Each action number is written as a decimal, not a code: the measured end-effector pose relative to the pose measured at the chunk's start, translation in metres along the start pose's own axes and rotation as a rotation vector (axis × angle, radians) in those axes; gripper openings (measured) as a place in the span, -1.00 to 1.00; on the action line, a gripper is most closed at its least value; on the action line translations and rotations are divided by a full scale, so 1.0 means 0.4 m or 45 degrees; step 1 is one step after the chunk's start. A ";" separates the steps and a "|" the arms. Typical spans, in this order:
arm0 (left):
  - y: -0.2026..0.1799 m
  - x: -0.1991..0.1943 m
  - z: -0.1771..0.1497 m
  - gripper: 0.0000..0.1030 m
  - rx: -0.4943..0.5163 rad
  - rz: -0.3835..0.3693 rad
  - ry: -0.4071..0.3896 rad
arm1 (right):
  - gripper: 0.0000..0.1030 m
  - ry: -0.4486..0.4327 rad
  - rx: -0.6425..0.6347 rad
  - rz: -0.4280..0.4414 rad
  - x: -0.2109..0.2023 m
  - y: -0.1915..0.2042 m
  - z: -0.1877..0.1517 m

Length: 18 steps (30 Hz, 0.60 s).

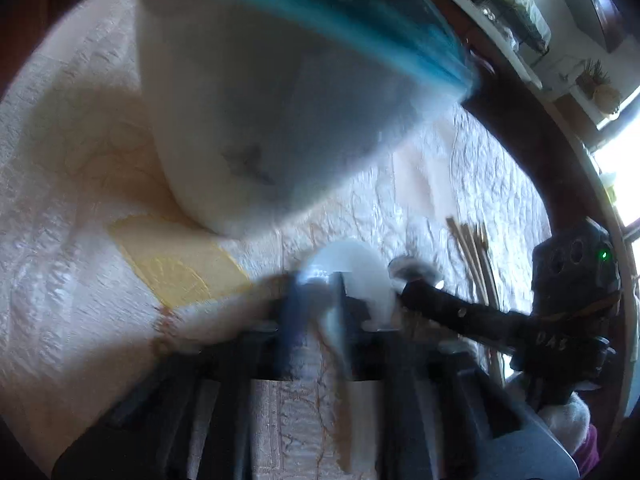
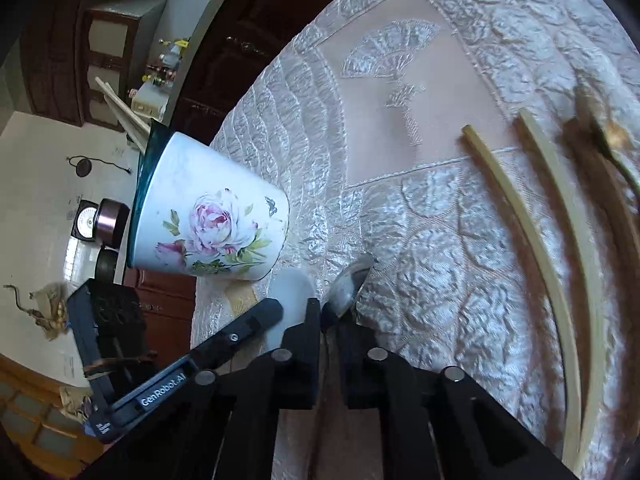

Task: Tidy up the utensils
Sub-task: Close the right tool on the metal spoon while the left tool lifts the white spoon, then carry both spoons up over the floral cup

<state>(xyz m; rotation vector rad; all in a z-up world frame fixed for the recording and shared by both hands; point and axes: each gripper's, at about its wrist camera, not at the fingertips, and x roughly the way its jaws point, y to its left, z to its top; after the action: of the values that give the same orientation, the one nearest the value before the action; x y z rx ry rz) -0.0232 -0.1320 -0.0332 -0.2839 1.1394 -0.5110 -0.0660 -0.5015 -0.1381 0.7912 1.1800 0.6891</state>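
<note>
The left wrist view is smeared with blur. The pot (image 1: 256, 120) fills most of it as a pale mass with a teal rim, and its painted side shows only as a grey smudge. Below the pot, the left gripper (image 1: 316, 304) has its fingers close together with a narrow strip of cloth (image 2: 440, 240) showing between them. A rounded white piece (image 1: 352, 268) sits at their tips. I cannot tell what the piece is, nor whether the fingers grip it.

From the right wrist view the pot is sharp: white, wider at the rim, with a pink rose, green leaves and a small butterfly. It stands on the cloth near the table edge. A few pale sticks (image 2: 120, 108) jut from its mouth, their lower ends hidden inside.

The right gripper (image 2: 330, 316) is pinched narrow on a metal spoon (image 2: 352, 280). The spoon's bowl pokes out past the fingertips just beside the pot's base, and its handle is hidden between the fingers.

Well apart from the pot, two loose chopsticks (image 2: 532, 232) lie side by side on the cloth, their near ends cut off by the frame. Beyond them lies something golden (image 2: 604, 136), too blurred and cropped to name.
</note>
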 end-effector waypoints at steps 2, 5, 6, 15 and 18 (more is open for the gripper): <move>-0.006 0.001 -0.006 -0.87 0.007 -0.016 -0.012 | -0.94 -0.004 -0.032 -0.020 -0.019 0.006 -0.008; -0.015 -0.030 -0.013 -0.91 0.046 -0.031 -0.030 | -0.95 -0.016 -0.072 -0.032 -0.046 0.032 -0.033; -0.019 -0.050 -0.016 -0.92 0.060 -0.042 -0.043 | -0.95 -0.024 -0.095 -0.030 -0.065 0.043 -0.038; -0.030 -0.210 -0.035 -0.99 0.128 -0.103 -0.130 | -0.95 -0.127 -0.230 -0.005 -0.195 0.133 -0.048; -0.032 -0.278 -0.028 -0.99 0.135 -0.125 -0.175 | -0.95 -0.167 -0.264 0.021 -0.231 0.174 -0.042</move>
<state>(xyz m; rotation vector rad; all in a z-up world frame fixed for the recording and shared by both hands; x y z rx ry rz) -0.0722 -0.0844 0.0562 -0.2798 0.9653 -0.6272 -0.1088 -0.5351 -0.0348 0.6617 0.9674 0.7488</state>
